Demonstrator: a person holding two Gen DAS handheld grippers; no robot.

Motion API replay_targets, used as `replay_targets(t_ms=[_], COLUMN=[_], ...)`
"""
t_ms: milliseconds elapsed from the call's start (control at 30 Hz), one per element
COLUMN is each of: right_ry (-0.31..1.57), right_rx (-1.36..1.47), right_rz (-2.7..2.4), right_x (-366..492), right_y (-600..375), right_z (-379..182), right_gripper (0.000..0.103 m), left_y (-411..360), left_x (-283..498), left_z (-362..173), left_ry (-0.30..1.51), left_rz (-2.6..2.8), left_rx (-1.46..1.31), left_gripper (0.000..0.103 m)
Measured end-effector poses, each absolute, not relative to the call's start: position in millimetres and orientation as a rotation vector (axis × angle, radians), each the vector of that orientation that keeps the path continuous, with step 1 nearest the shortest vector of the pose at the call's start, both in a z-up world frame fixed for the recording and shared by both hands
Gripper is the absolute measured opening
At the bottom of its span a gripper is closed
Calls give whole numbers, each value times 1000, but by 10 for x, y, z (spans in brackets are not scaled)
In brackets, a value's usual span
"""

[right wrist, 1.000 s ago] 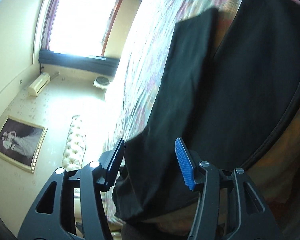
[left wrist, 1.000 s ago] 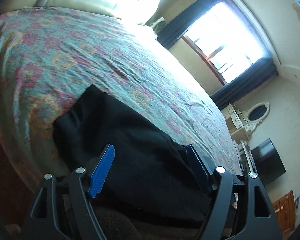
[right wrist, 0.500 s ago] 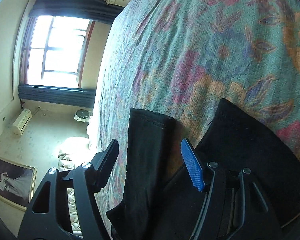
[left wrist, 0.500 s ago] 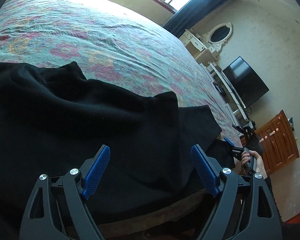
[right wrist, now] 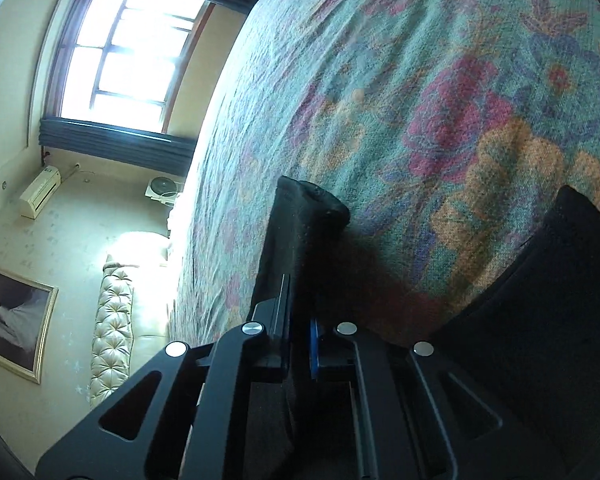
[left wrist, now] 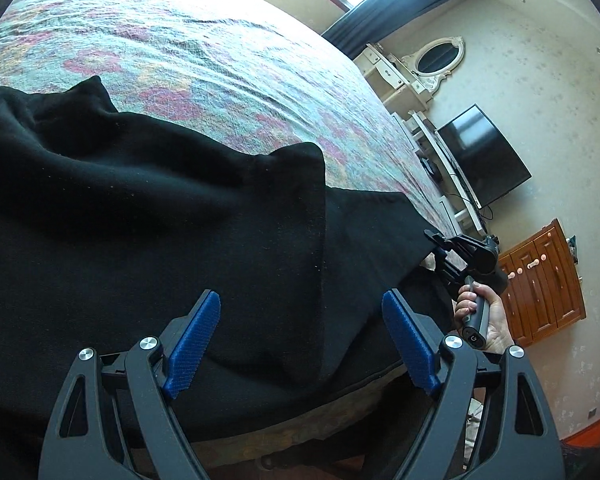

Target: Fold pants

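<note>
My right gripper [right wrist: 298,334] pinches the black pants [right wrist: 300,220] at lower centre; my left gripper [left wrist: 300,340] gapes wide, empty.

Black pants [left wrist: 160,220] lie rumpled on the floral bed [left wrist: 220,60] — two layers overlapping, one leg's hem end [right wrist: 304,216] lifted.

There is no writing to read anywhere here. The nearest thing to a sign is a small round power symbol on the butt of the handle [left wrist: 475,330] held in the person's right hand [left wrist: 485,316], off the bed's near edge; it carries no letters or numbers.
</note>
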State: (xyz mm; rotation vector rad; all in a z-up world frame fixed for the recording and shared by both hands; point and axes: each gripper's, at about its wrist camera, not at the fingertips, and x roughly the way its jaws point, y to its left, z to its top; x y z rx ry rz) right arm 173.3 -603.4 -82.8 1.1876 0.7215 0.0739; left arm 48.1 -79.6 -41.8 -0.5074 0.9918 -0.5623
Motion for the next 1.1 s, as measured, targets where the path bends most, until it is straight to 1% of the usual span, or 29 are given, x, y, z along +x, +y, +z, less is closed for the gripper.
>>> replay_targets(t_ms=[167, 300, 400, 567, 600, 667, 767, 833, 933, 1033, 1100], right_ry=[650, 627, 640, 712, 721, 730, 736, 734, 731, 730, 729], right_rx=[1099, 1067, 1084, 1097, 1109, 1138, 1148, 1149, 1156, 1166, 1168], right_rz=[95, 73, 46, 4, -6, -14, -12, -8, -5, 2, 7], right_x=[1349, 978, 755, 560, 538, 472, 427, 431, 396, 309, 280], right_y=[-6171, -6341, -6409, -6417, -6430, -6467, -6485, -6485, -6505, -6554, -6565], right_z=[-312, -135, -235, -596, -667, -776, -855, -862, -905, -976, -984], right_gripper=[6, 6, 6, 6, 6, 6, 6, 6, 6, 6, 6], left_y=[-978, -1171, -1326, -1572, -1595, -1587, -1606, -1709, -1718, -1617, -1532], left_x=[475, 438, 381, 256, 237, 198, 15, -50, -18, 20, 3], left_z=[-479, -516, -558, -644, -638, -602, -385, -336, -507, -803, -917], left_ry=[1016, 1034, 1057, 1079, 1067, 1049, 945, 948, 1024, 1131, 1133], left_rz=[-616, -672, -712, -754, -747, -727, -775, -840, -829, -760, -713], left_rx=[-516, -511, -514, -487, -479, -501, -500, -486, -589, -815, -935], left_gripper=[82, 82, 82, 83, 86, 86, 86, 86, 86, 86, 86])
